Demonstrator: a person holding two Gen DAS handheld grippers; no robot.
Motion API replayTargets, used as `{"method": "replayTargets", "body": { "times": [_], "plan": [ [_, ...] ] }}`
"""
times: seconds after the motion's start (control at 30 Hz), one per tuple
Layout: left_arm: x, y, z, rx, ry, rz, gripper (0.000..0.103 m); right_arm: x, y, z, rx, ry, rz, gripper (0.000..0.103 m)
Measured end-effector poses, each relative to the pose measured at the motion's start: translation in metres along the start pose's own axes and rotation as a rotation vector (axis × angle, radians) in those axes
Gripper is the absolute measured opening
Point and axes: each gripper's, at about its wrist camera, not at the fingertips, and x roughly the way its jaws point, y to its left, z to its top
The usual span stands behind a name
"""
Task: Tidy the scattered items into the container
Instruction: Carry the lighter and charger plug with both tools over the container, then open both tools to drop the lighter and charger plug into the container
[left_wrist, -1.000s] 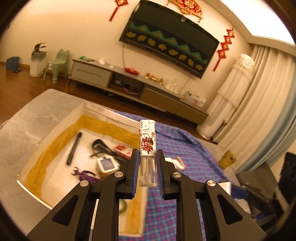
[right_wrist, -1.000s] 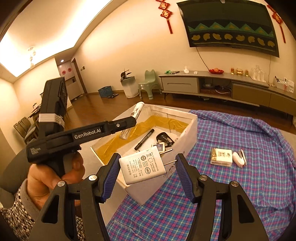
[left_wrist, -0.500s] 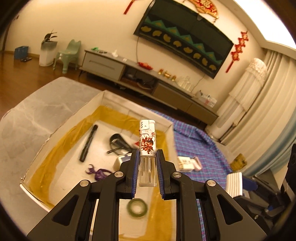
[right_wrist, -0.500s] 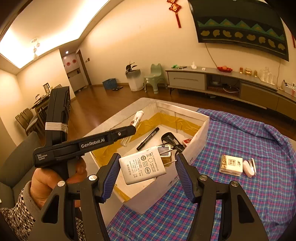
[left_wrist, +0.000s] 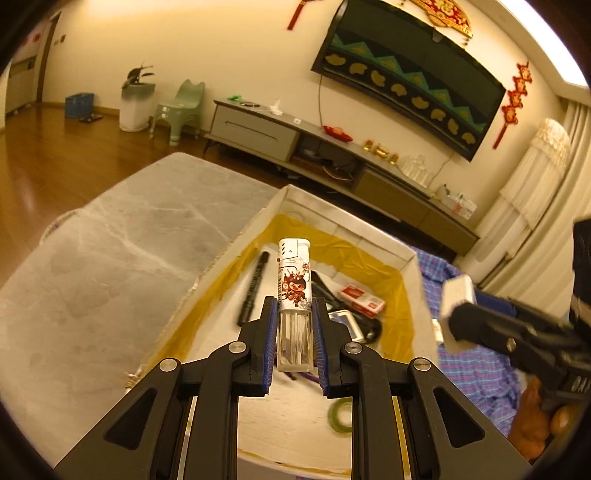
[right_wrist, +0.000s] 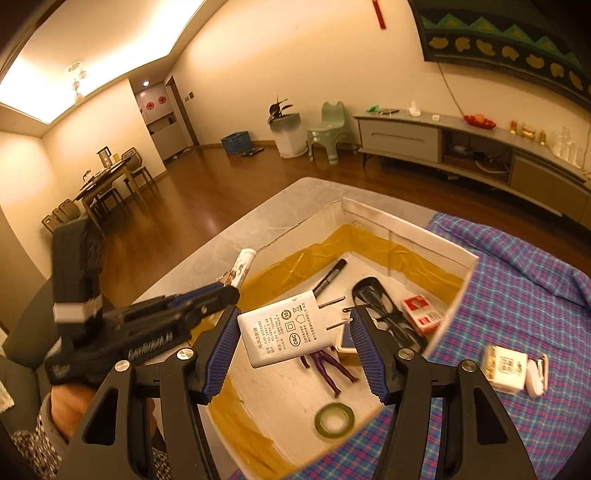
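Observation:
My left gripper is shut on a white lighter with a red cartoon print, held upright over the open white box lined with yellow tape. My right gripper is shut on a white charger plug, prongs pointing right, above the box. The left gripper with the lighter shows at the box's left side in the right wrist view. Inside the box lie a black marker, black glasses, a red-white packet, a purple figure and a green tape roll.
The box sits on a grey marble table beside a blue plaid cloth. On the cloth lie a small white-yellow box and a white clip-like item. A TV cabinet stands at the far wall.
Both grippers moved in over the box, each keeping its item. The box interior now fills more of both views, and the right gripper with the plug has entered the left wrist view.

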Motion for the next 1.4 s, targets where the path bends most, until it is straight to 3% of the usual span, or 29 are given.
{"method": "replayTargets", "body": {
  "times": [0.13,0.43,0.6,0.7,0.9,1.03,1.3,1.4],
  "plan": [
    [0.002,0.003,-0.001,0.016,-0.008,0.034,0.019,0.023,0.001,0.013,0.012,0.042,0.008,0.062],
    [0.019,0.012,-0.006,-0.088,0.087,-0.113,0.019,0.068,-0.009,0.039,0.097,0.135,0.018,0.062],
    [0.025,0.005,-0.01,-0.084,0.105,-0.102,0.019,0.095,-0.024,0.048,0.17,0.191,0.01,0.062],
    [0.032,0.012,-0.012,-0.137,0.136,-0.127,0.019,0.113,-0.031,0.053,0.192,0.222,-0.013,0.062],
    [0.037,0.01,-0.013,-0.115,0.139,-0.074,0.019,0.148,-0.034,0.057,0.18,0.284,-0.065,0.062],
    [0.041,0.014,-0.014,-0.148,0.162,-0.096,0.019,0.162,-0.035,0.06,0.182,0.302,-0.084,0.062],
    [0.043,0.016,-0.014,-0.144,0.171,-0.065,0.02,0.183,-0.038,0.059,0.184,0.333,-0.128,0.062],
    [0.042,0.014,-0.013,-0.139,0.173,-0.067,0.03,0.191,-0.043,0.056,0.196,0.351,-0.122,0.063]
  ]
}}
